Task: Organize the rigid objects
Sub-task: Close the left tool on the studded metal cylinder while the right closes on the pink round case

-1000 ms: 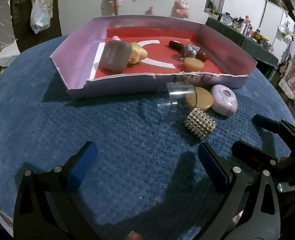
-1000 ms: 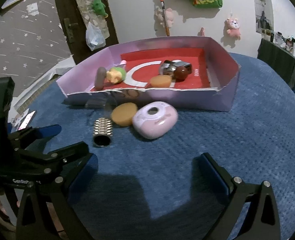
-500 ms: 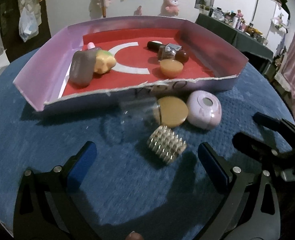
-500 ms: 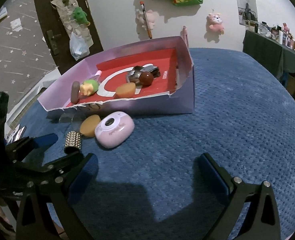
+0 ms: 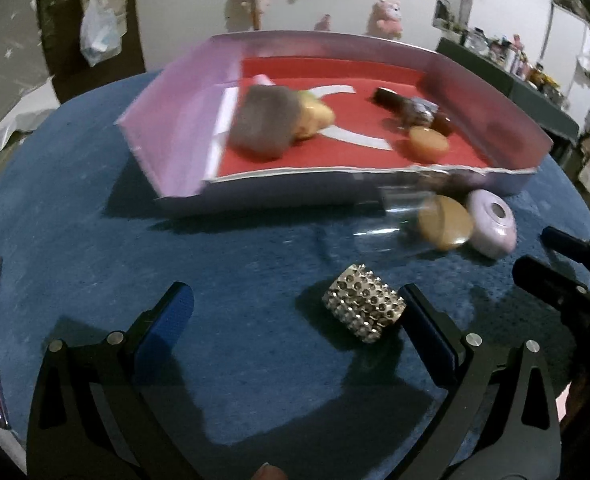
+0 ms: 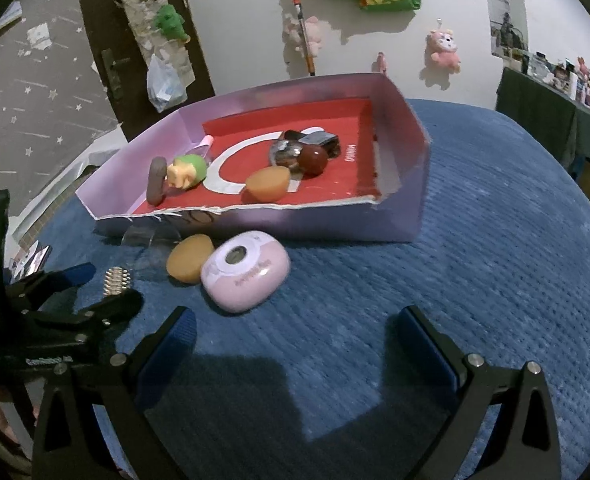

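Here the left gripper (image 5: 295, 312) is low over the blue worktop (image 5: 95, 240), with its fingers (image 5: 171, 312) spread wide and holding nothing. A studded ring (image 5: 363, 308) lies on its side between them, close to the right finger, and seems to touch its blue pad. The other finger is well apart from the ring.

Beyond the ring, near the front wall of the tray (image 5: 167, 132), lie a clear cup (image 5: 391, 216) on its side, a tan disc (image 5: 445, 222) and a pink oval case (image 5: 493, 224). The disc and the case touch each other. The tray has pale purple walls and a red floor. Inside it, on the left, there is a grey block (image 5: 265, 122) leaning against a yellow toy (image 5: 315, 114). On the right are a dark bottle (image 5: 391, 98), a shiny small thing (image 5: 421, 110) and an orange puck (image 5: 429, 143). This view is a little blurred, so the small things are hard to name.

The right gripper (image 6: 295, 334) is on the right, also low over the worktop, with its fingers (image 6: 427, 336) released and wide, and only bare blue cloth between them. The pink case (image 6: 245, 274) lies just beyond its left finger, not touching it. In this view the ring (image 6: 116, 280) is seen between the left gripper's fingers at the left edge.
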Demonstrator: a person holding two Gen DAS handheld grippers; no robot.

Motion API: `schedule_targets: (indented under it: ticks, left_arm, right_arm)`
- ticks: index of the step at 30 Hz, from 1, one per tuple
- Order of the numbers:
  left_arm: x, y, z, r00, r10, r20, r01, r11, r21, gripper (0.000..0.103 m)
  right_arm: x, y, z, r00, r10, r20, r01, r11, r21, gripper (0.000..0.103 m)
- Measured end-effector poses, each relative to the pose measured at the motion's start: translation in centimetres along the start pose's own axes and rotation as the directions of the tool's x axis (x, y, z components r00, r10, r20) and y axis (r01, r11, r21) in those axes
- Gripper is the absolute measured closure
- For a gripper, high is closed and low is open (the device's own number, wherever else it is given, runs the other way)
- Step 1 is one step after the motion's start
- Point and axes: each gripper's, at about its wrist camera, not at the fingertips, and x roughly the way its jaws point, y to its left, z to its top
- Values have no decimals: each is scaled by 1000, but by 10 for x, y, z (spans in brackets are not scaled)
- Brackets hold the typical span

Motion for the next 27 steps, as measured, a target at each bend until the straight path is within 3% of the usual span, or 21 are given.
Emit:
schedule_targets:
  ticks: [8, 13, 15, 17, 21, 24, 27]
  left_arm:
    - [1, 1, 0, 1000, -8, -5, 8, 1000, -8, 0]
    - [0, -7, 0, 1000, -19, 2, 19, 1000, 8, 1]
    - [-1, -11, -1, 1000, -14, 8, 14, 1000, 25, 5]
    - [-1, -15, -1, 1000, -14, 16, 14, 999, 39, 16]
    - [-4, -19, -2, 1000, -12, 28, 10, 998, 54, 28]
    - [-5, -17, -2, 999, -16, 36, 14, 999, 49, 42]
    - [-6, -14, -2, 999, -26, 36, 25, 999, 41, 46]
  right_arm:
    - [11, 14, 9, 999, -20, -27, 19, 999, -34, 0]
    - [20, 22, 13, 998, -47, -52, 43, 996, -78, 9]
    - [23, 24, 14, 997, -59, -57, 54, 995, -88, 12]
    - [24, 26, 15, 996, -62, -62, 55, 993, -100, 16]
    - [27, 31, 18, 996, -64, -68, 56, 992, -117, 28]
    - [27, 32, 19, 996, -53, -66, 45, 992, -122, 36]
    - [25, 34, 18, 997, -37, -63, 30, 992, -120, 44]
